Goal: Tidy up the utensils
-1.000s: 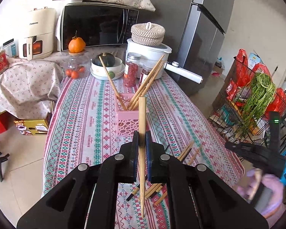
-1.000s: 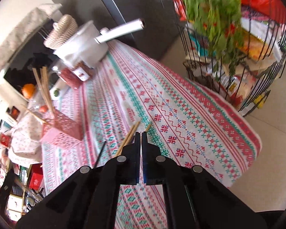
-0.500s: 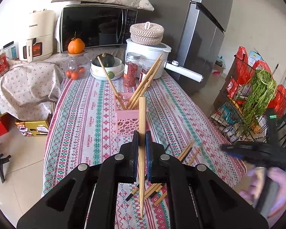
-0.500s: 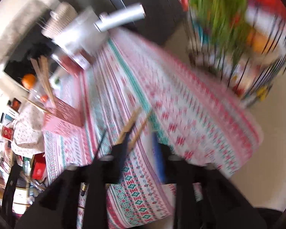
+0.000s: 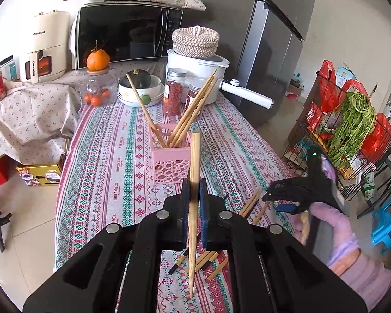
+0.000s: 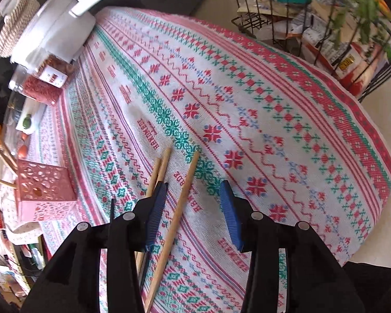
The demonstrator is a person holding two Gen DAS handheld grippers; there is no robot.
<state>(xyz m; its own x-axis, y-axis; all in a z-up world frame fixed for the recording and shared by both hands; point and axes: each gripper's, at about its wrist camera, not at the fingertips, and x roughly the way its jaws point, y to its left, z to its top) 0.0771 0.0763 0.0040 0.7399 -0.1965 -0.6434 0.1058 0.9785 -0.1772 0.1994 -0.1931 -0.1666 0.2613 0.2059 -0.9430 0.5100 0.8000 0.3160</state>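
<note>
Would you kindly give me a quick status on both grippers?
Left gripper shut on a chopstick. Right gripper open over loose chopsticks. Pink holder unobstructed.

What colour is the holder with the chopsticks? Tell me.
Pink holder, pierced with round holes; left wrist view.

Bare tablecloth [image 6: 273,109] right of loose chopsticks [image 6: 179,208], pink holder [image 6: 43,190] left

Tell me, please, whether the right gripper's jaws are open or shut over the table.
Open. The right gripper shows a wide gap between its blue pads, and a loose chopstick lies on the tablecloth within that gap, not pinched.
</note>
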